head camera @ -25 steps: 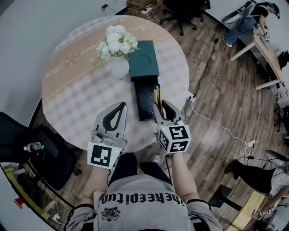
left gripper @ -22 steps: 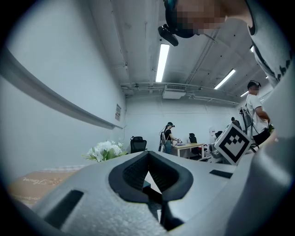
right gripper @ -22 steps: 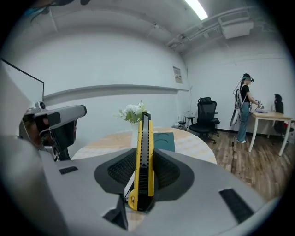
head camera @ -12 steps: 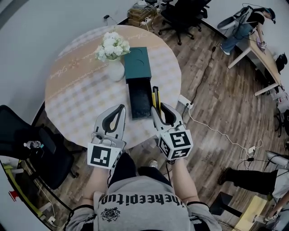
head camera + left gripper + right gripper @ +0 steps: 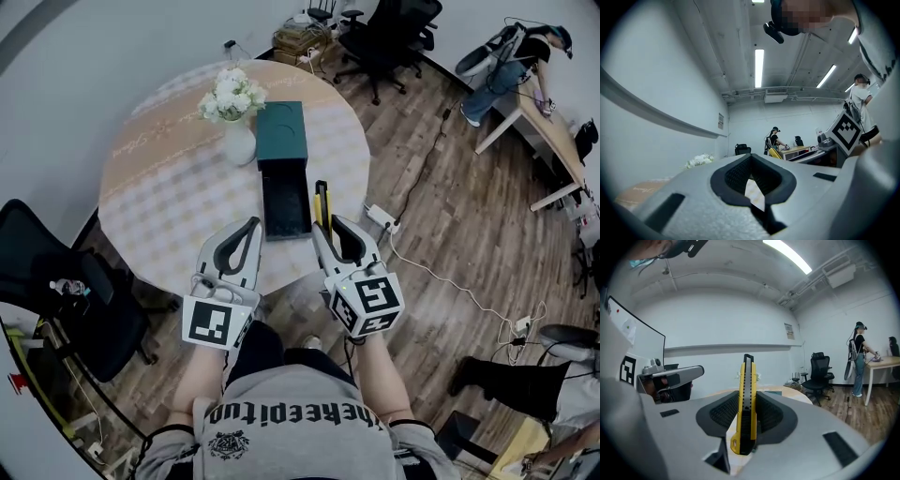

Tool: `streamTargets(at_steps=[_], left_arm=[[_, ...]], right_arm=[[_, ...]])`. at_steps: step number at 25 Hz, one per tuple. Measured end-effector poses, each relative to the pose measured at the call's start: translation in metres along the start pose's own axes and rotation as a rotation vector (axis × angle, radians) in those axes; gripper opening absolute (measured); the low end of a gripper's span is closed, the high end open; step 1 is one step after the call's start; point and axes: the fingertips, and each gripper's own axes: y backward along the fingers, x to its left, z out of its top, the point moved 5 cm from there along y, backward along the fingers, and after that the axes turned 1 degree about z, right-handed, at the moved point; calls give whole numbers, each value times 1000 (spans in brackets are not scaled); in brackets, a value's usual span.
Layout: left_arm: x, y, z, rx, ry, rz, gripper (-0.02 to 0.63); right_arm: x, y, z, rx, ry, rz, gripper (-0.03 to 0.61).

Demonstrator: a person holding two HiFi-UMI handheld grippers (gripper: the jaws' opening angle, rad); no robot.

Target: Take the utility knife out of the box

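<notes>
The right claw [image 5: 334,231] grips the yellow utility knife [image 5: 747,399] between its 2 pads, the knife's long body pointing away from the person. In the head view the knife sits outside the dark green box [image 5: 282,131], just right of its pulled-out drawer [image 5: 287,208] on the round worktop [image 5: 169,187]. The left claw [image 5: 249,230] is closed on nothing, beside the right one at the worktop's near edge.

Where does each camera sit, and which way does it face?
Head view: on the person's head, facing steeply down at the round table, box, left claw, right claw and forearms.
Left gripper view: on the left claw, facing level along its shut jaws; the right claw's marker cube shows.
Right gripper view: on the right claw, facing along jaws clamped on the utility knife; the left claw shows.
Shared: head and right gripper views show the utility knife.
</notes>
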Motion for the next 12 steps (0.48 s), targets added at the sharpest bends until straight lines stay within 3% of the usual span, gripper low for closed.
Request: streamTargets(at_steps=[8,12], left_arm=[[-39,21,13,-14,14,52,17],[-57,31,17,-30,-20,81,17]], right_arm=[[3,36,8,-63,31,86,117],[2,54,8,-82,40,121,117]])
